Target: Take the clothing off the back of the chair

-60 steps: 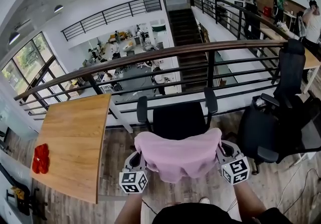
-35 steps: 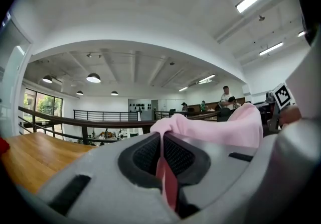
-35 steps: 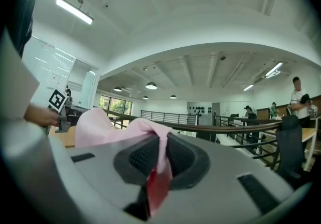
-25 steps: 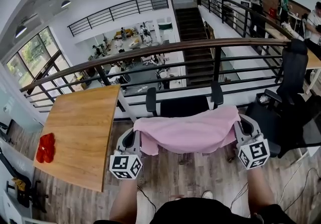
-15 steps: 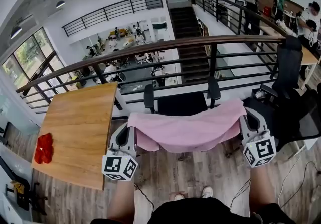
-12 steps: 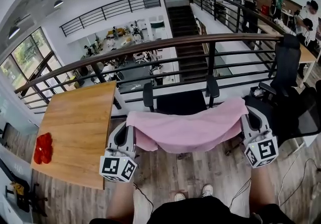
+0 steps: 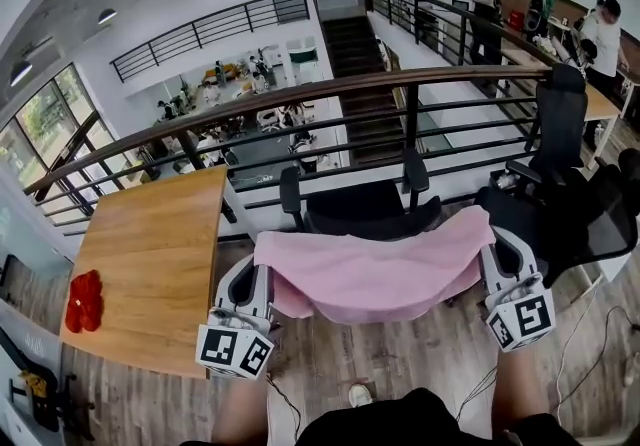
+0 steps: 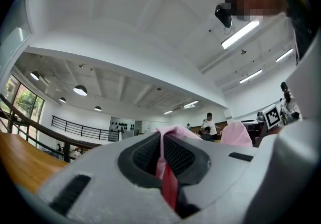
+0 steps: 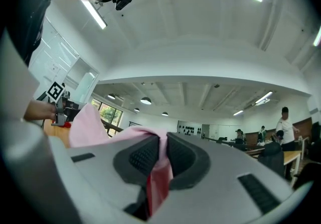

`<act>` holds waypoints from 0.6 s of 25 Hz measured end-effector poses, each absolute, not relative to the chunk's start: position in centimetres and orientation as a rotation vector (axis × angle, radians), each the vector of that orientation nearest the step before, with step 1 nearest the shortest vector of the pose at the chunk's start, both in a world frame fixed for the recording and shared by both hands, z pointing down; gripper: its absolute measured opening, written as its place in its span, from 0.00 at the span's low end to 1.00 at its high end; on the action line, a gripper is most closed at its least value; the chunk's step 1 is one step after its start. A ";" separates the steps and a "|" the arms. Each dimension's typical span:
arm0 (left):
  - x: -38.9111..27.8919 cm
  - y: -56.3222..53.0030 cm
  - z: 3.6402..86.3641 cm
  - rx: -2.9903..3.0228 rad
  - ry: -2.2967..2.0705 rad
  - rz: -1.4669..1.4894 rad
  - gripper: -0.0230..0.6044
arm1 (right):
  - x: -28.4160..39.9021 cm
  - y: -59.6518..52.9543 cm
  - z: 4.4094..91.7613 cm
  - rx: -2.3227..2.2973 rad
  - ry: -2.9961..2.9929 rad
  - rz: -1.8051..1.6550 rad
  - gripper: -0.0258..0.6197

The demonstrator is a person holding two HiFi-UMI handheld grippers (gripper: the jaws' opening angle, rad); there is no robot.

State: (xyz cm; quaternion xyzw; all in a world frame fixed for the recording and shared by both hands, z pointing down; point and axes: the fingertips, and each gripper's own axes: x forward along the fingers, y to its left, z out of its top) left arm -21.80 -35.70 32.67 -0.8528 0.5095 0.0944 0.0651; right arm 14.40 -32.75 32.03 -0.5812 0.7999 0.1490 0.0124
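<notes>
A pink garment [image 7: 375,269] hangs stretched between my two grippers, in the air in front of the black office chair [image 7: 365,206] and off its back. My left gripper [image 7: 262,274] is shut on the garment's left end; pink cloth [image 8: 163,165] is pinched between its jaws in the left gripper view. My right gripper [image 7: 490,246] is shut on the right end, with a fold of the cloth [image 9: 159,170] squeezed between its pads. The middle of the garment sags a little. The chair's seat and armrests show just beyond it.
A wooden table [image 7: 150,274] stands to the left with a red object [image 7: 80,301] near its edge. A dark railing [image 7: 300,99] runs across behind the chair. More black chairs [image 7: 565,204] crowd the right. People stand at desks [image 7: 600,99] far right.
The garment has come off the chair's back and been lifted and spread wide between both grippers. Both grippers have moved apart, up and towards me.
</notes>
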 end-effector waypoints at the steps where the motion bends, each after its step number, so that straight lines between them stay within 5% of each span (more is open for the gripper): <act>1: -21.6 -35.0 32.9 -2.577 1.543 0.277 0.07 | 14.5 -31.9 32.4 -1.813 2.492 0.438 0.10; 15: -14.9 -27.8 40.2 -2.627 1.640 0.128 0.07 | 16.7 -25.8 39.4 -1.805 2.681 0.422 0.10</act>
